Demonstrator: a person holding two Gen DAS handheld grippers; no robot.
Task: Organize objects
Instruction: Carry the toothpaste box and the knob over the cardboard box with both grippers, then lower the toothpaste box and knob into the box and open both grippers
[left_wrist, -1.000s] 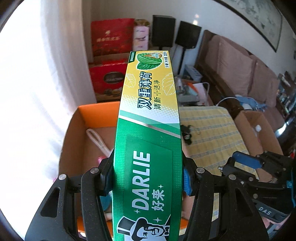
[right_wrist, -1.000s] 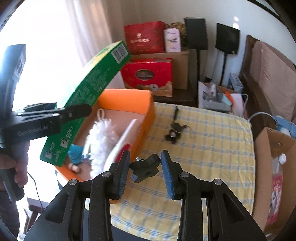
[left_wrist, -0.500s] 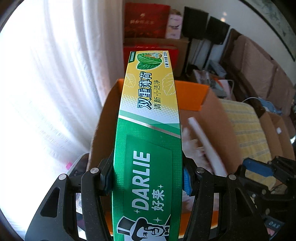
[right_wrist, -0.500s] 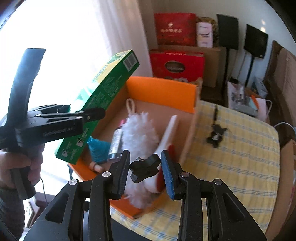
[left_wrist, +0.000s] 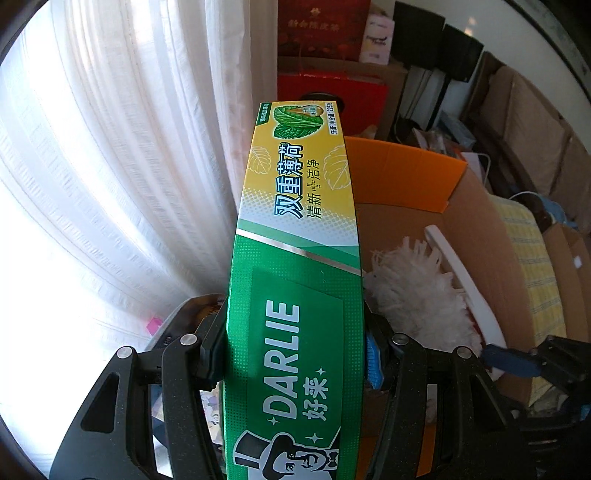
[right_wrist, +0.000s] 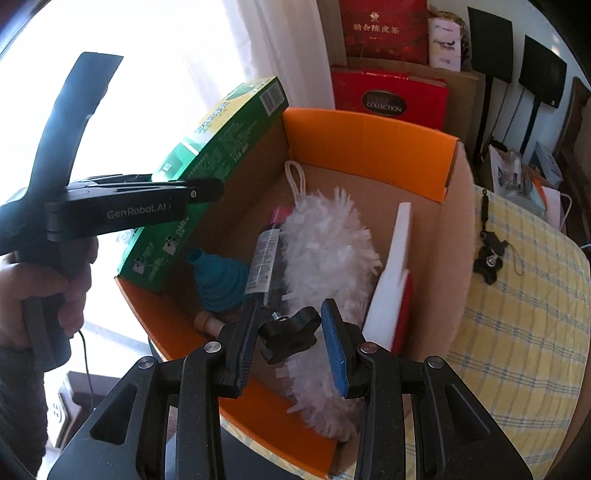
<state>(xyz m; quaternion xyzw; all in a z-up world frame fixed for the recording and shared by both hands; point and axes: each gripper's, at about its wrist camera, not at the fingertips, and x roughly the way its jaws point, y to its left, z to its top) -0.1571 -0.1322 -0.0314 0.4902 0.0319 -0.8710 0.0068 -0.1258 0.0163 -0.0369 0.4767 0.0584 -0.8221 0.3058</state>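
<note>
While the left tongs grip the Darlie toothpaste carton by its long side faces, clamped near the lower half, the carton stands tilted with its bottom corner at the near-left rim of the orange cardboard box and its barcode end raised toward the curtain. This hold, in my judgement, leaves the free end able to swing down along the left wall of the box, where bare floor remains.

The right tongs are closed on a black star-shaped knob, held above the near edge of the box. Whether the pads press it firmly cannot be told; it sits between them and appears carried.

Contents already inside the box: a white fringed duster lying lengthwise down the middle, a teal collapsible funnel at the near-left, a dark tube with a pink cap between funnel and duster, and a white and red flat item leaning on the right wall.

A second black knob with a lanyard lies on the yellow checked surface just beside the box, not yet collected.

Assessment: both items are at the deposit stage. Risk: the carton resting on the funnel instead of lying flat.
</note>
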